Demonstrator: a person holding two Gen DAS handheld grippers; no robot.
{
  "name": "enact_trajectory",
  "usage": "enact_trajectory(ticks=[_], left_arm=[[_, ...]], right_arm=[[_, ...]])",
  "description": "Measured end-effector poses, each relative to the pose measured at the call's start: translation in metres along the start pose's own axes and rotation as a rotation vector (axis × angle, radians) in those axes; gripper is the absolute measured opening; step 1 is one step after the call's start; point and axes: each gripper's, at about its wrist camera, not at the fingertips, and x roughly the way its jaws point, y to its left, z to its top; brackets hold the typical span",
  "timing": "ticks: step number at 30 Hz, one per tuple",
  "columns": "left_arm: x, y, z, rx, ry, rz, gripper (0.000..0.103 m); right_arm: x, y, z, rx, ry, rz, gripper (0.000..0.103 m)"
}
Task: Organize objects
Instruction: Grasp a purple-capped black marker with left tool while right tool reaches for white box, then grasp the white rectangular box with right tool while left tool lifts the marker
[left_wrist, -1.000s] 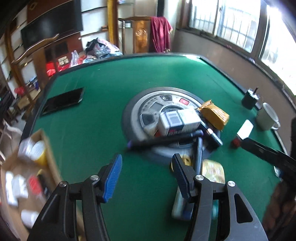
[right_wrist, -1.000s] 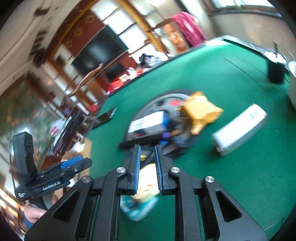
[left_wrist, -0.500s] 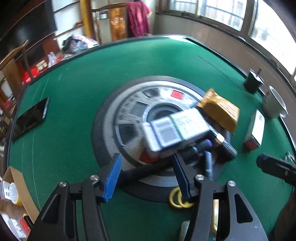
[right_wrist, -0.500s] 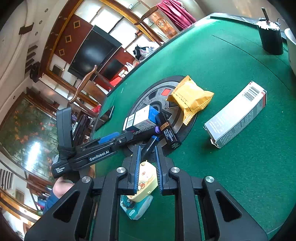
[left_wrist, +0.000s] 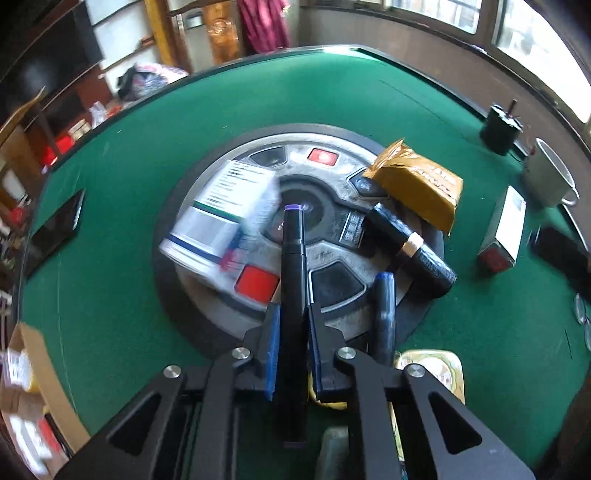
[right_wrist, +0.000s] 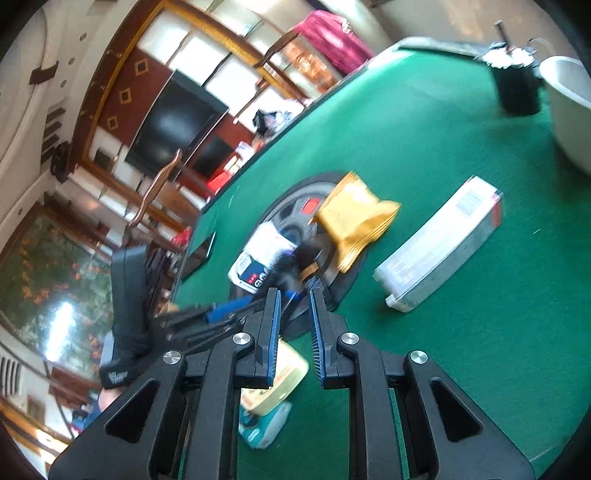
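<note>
Desk (left_wrist: 369, 96): a green felt top is seen, bounded by a dark raised rim; broad bare felt is left on the far side of the round panel, toward the rim.
Round panel (left_wrist: 325, 157): a grey disc with red and dark buttons is set in the middle of the desk, and most of the loose things are piled on it.
White carton (left_wrist: 221, 221): it is blurred, printed in white and blue, and lies on the left part of the round panel.
Grey box (right_wrist: 439, 247): a long box with a red end is laid flat on open felt to the right of the round panel, well apart from it.
Yellow packet (left_wrist: 417, 184): a crinkled pouch is rested on the right edge of the round panel, overhanging the felt.
Black marker (left_wrist: 293, 254): a long dark barrel with a purple end is pointed toward the panel's centre, over its near half.
Blue pen (left_wrist: 384, 310): it is laid just right of the black marker, across the panel's near edge.
Left gripper (left_wrist: 293, 321): its blue pads are pressed against the black marker's barrel on both sides.
Right gripper (right_wrist: 295, 321): it is held near the panel's near edge, its jaws drawn narrow with nothing between them.
</note>
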Motion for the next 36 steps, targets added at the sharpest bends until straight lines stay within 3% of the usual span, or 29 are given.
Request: enact_trajectory(ticks=[5, 8, 9, 12, 15, 19, 25, 27, 29, 31, 32, 36], left_arm=[[-0.025, 0.015, -0.026, -0.121, -0.052, -0.031, 0.013], [-0.051, 0.034, -0.040, -0.216, -0.138, -0.088, 0.013], [-0.059, 0.039, -0.044, -0.239, -0.167, -0.093, 0.013], [-0.075, 0.050, -0.053, -0.274, -0.235, -0.096, 0.013], [-0.072, 0.053, -0.050, -0.286, -0.248, -0.121, 0.013], [-0.077, 0.050, -0.055, -0.263, -0.248, -0.135, 0.013], [-0.080, 0.050, -0.060, -0.258, -0.254, -0.142, 0.014], [-0.079, 0.051, -0.060, -0.264, -0.251, -0.141, 0.014], [-0.079, 0.054, -0.061, -0.274, -0.252, -0.139, 0.014], [-0.079, 0.055, -0.062, -0.276, -0.254, -0.137, 0.014], [-0.079, 0.055, -0.062, -0.277, -0.257, -0.136, 0.014], [-0.081, 0.058, -0.063, -0.285, -0.264, -0.134, 0.014]], right_arm=[[-0.026, -0.018, 0.014, 0.036, -0.100, -0.128, 0.016], [-0.037, -0.030, 0.023, 0.042, -0.131, -0.227, 0.043], [-0.039, -0.034, 0.025, 0.047, -0.137, -0.247, 0.046], [-0.036, -0.043, 0.028, 0.081, -0.112, -0.264, 0.046], [-0.027, -0.053, 0.026, 0.136, -0.051, -0.234, 0.046], [-0.018, -0.047, 0.025, 0.139, -0.041, -0.265, 0.046], [0.016, -0.022, 0.038, 0.045, 0.007, -0.490, 0.046], [0.027, -0.021, 0.038, 0.008, 0.035, -0.551, 0.053], [0.028, -0.019, 0.036, -0.027, 0.022, -0.564, 0.053], [0.024, -0.015, 0.033, -0.090, 0.000, -0.565, 0.031], [0.023, -0.015, 0.032, -0.112, 0.001, -0.570, 0.026], [0.013, -0.022, 0.028, -0.106, 0.005, -0.499, 0.026]])
